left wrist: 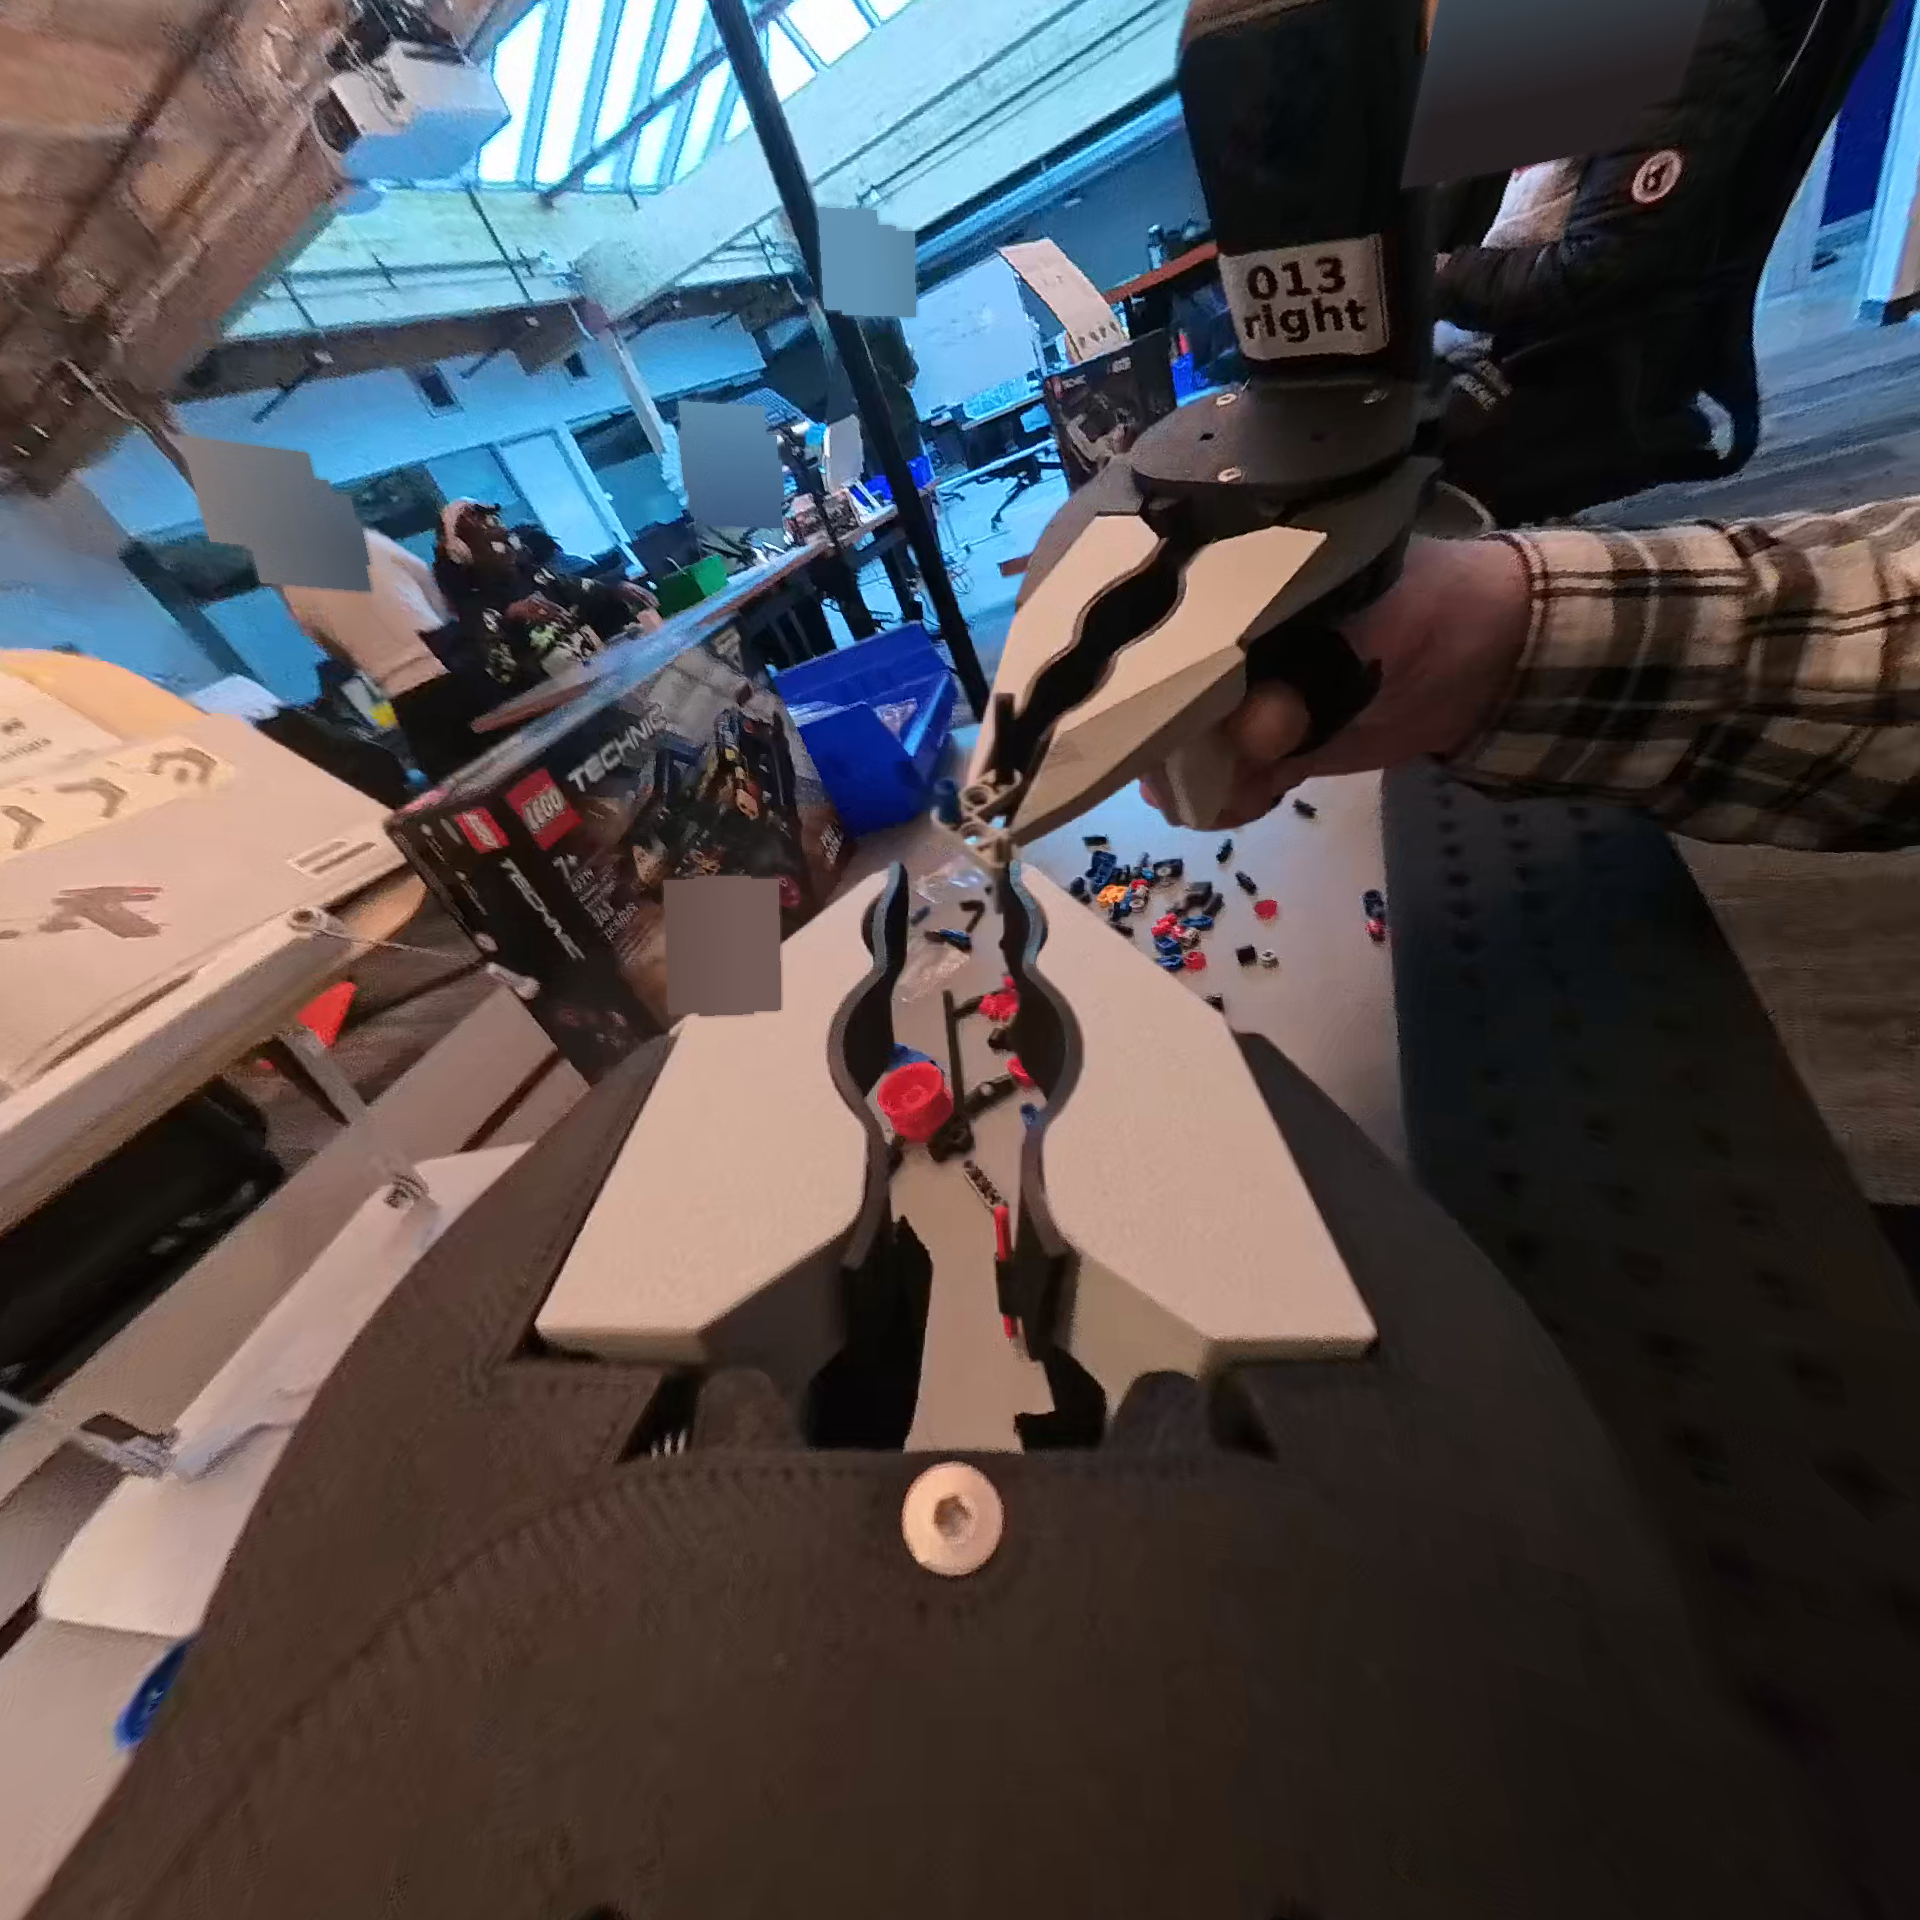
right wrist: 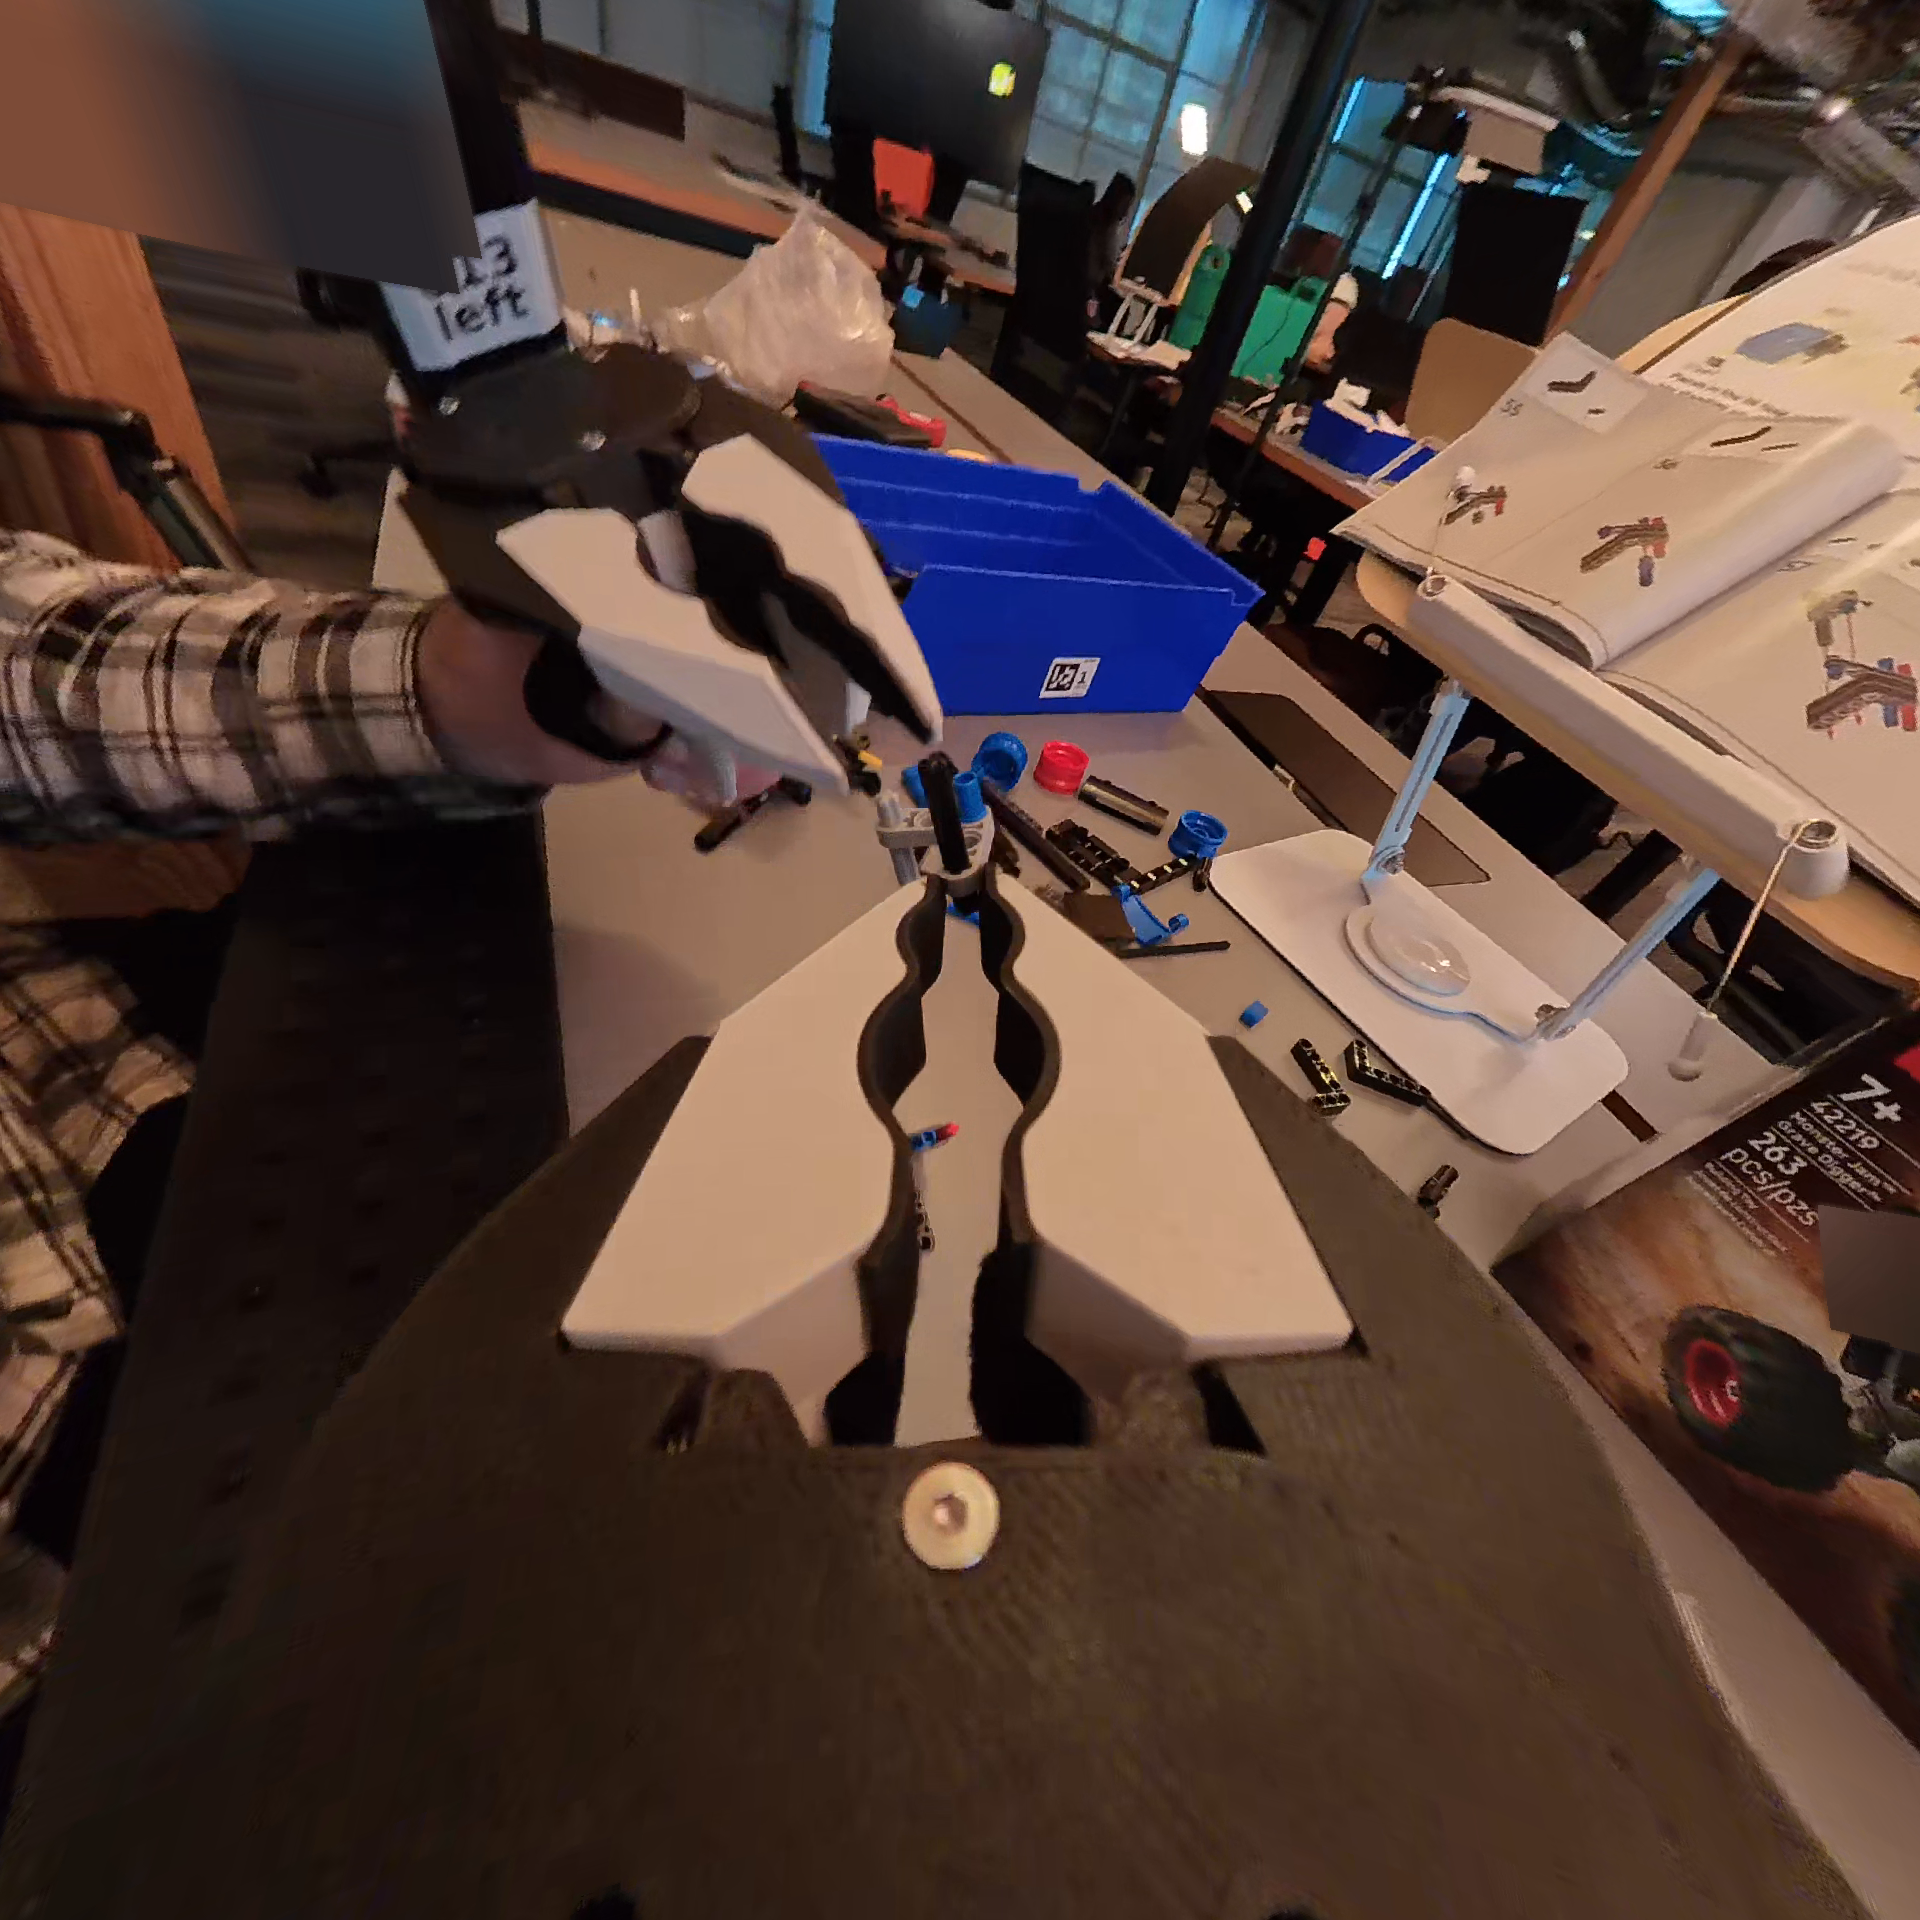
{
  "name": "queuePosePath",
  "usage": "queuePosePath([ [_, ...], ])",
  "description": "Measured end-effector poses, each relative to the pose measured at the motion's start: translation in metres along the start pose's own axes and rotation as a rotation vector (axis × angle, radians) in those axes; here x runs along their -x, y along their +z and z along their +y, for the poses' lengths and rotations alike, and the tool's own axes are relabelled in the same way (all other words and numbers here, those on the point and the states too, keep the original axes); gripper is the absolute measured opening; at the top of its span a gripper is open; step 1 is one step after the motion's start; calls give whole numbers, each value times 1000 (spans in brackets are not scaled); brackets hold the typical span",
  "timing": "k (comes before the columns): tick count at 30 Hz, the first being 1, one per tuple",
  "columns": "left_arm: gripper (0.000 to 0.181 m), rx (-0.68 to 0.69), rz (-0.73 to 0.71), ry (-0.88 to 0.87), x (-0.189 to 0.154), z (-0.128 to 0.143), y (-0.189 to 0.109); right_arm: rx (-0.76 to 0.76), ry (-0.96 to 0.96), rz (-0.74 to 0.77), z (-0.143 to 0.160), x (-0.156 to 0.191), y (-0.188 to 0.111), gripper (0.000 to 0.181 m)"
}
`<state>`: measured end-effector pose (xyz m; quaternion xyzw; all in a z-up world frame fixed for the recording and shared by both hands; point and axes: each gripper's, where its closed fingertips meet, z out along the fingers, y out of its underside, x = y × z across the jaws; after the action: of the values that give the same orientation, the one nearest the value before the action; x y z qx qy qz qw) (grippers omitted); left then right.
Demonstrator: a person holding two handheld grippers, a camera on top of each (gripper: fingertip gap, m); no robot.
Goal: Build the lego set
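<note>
Two hand-held grippers meet above the surface to join small lego parts.

The left hand-held gripper is slightly open, tips near the piece, probably to steady or add something; whether it pinches anything I cannot tell. The right hand-held gripper is closed on a grey piece with a black axle standing in it, held in the air. Loose parts lie along the surface's far edge, near a blue bin.

Your sleeve is plaid, cream and dark brown. Your gripper fingers are white with black inner edges. The bin is solid blue; loose pieces on your grey table are red, blue and black.
</note>
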<state>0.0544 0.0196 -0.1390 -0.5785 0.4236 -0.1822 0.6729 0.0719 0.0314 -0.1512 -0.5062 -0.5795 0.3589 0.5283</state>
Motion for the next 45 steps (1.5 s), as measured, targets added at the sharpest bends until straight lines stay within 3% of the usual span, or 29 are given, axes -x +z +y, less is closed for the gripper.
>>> queuePosePath([
  [3,21,29,103,-82,-7,6,-3,47,-22,-61,8,6,-1,5],
  [8,29,146,192,-60,-22,28,0,98,-71,-174,17,21,3,5],
  [12,23,193,246,-53,-35,39,5,132,-94,-239,26,28,9,5],
  [14,15,208,227,-36,-34,42,7,120,-82,-262,25,28,12,5],
  [26,4,221,215,-46,-32,48,8,41,-35,-266,23,17,19,5],
  [40,23,255,223,-84,-30,56,6,19,-18,-299,33,18,18,4],
  [45,22,271,207,-71,-30,59,10,3,-13,-307,34,18,17,5],
])
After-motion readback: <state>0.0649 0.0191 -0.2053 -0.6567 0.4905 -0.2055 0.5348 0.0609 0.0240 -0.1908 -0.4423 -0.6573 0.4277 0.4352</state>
